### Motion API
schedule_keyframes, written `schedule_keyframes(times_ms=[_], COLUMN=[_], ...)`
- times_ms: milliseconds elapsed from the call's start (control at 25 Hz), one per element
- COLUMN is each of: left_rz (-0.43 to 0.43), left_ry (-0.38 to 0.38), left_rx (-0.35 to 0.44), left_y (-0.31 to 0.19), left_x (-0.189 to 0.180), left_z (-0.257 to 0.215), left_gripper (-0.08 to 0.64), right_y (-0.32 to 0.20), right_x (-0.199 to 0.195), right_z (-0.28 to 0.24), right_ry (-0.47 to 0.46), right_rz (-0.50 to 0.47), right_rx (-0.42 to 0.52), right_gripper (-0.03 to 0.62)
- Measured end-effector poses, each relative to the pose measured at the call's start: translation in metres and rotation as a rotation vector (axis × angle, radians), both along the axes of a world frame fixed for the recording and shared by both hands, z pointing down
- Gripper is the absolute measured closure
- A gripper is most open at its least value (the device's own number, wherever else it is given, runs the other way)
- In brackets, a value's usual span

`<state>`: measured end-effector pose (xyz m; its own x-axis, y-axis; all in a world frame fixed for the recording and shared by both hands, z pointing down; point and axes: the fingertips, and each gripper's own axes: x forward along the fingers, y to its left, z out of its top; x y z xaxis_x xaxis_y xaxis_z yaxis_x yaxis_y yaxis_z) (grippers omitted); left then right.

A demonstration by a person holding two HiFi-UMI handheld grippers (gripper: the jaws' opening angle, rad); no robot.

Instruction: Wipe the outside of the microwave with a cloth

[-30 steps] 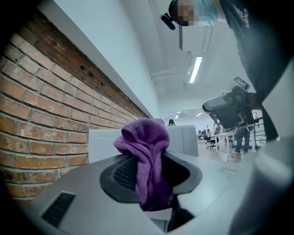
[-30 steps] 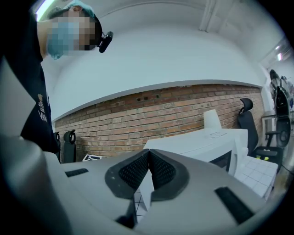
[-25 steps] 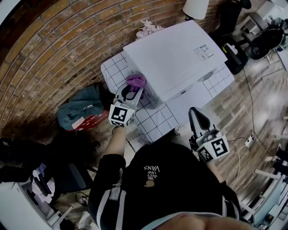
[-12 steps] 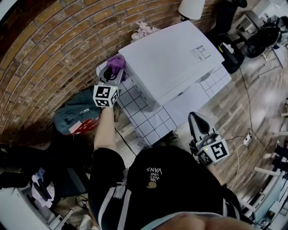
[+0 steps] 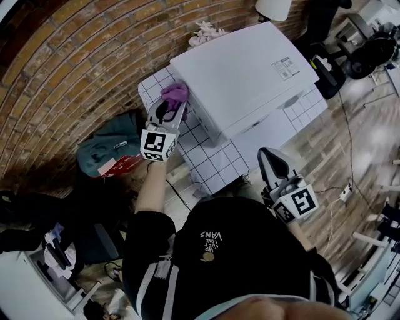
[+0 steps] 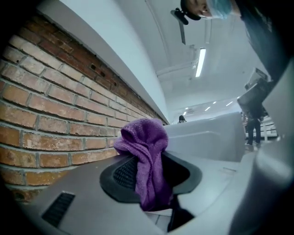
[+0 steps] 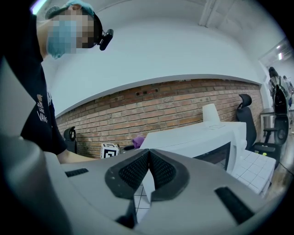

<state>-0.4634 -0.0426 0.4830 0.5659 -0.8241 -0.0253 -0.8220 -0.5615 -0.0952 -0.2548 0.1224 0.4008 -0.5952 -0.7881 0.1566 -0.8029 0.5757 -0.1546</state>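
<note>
The white microwave (image 5: 244,75) stands on a white tiled table (image 5: 215,165) beside the brick wall. My left gripper (image 5: 170,107) is shut on a purple cloth (image 5: 175,94), which presses against the microwave's left side near its back corner. In the left gripper view the cloth (image 6: 147,160) hangs bunched between the jaws of that gripper (image 6: 149,176), with the microwave (image 6: 211,137) to the right. My right gripper (image 5: 275,164) hangs shut and empty in front of the table; in its own view this gripper (image 7: 149,172) faces the microwave (image 7: 197,137) and the cloth (image 7: 138,140).
The brick wall (image 5: 81,69) runs close behind and to the left of the table. A teal bag (image 5: 106,147) and a red item (image 5: 122,165) lie on the floor at left. A lamp (image 5: 273,9) and pink flowers (image 5: 205,31) sit behind the microwave. Cables (image 5: 347,187) cross the wood floor at right.
My left gripper carried the cloth along the microwave's left side toward the wall, then came a little way back. The right gripper stayed where it was.
</note>
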Motion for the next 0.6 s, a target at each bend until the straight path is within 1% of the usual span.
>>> schedule_keyframes(times_ms=[80, 200, 360, 480, 600], left_rz=[0.02, 0.054, 0.113, 0.145, 0.166], left_ry=[0.012, 0.051, 0.105, 0.151, 0.159], left_rx=[0.001, -0.019, -0.048, -0.046, -0.061], left_y=[0.028, 0.069, 0.115, 0.14, 0.151], left_x=[0.014, 0.036, 0.068, 0.087, 0.1], left_z=[0.008, 0.02, 0.032, 0.036, 0.043], left_gripper=[0.417, 0.417, 0.417, 0.417, 0.417], right_y=[0.002, 0.006, 0.011, 0.015, 0.019], right_x=[-0.006, -0.016, -0.024, -0.028, -0.032], right_z=[0.002, 0.004, 0.008, 0.013, 0.016], right_ry=[0.001, -0.003, -0.007, -0.005, -0.006], right_rz=[-0.023, -0.052, -0.062, -0.063, -0.064], right_rx=[0.0, -0.002, -0.005, -0.016, -0.022], right_gripper=[0.594, 0.594, 0.595, 0.595, 0.595])
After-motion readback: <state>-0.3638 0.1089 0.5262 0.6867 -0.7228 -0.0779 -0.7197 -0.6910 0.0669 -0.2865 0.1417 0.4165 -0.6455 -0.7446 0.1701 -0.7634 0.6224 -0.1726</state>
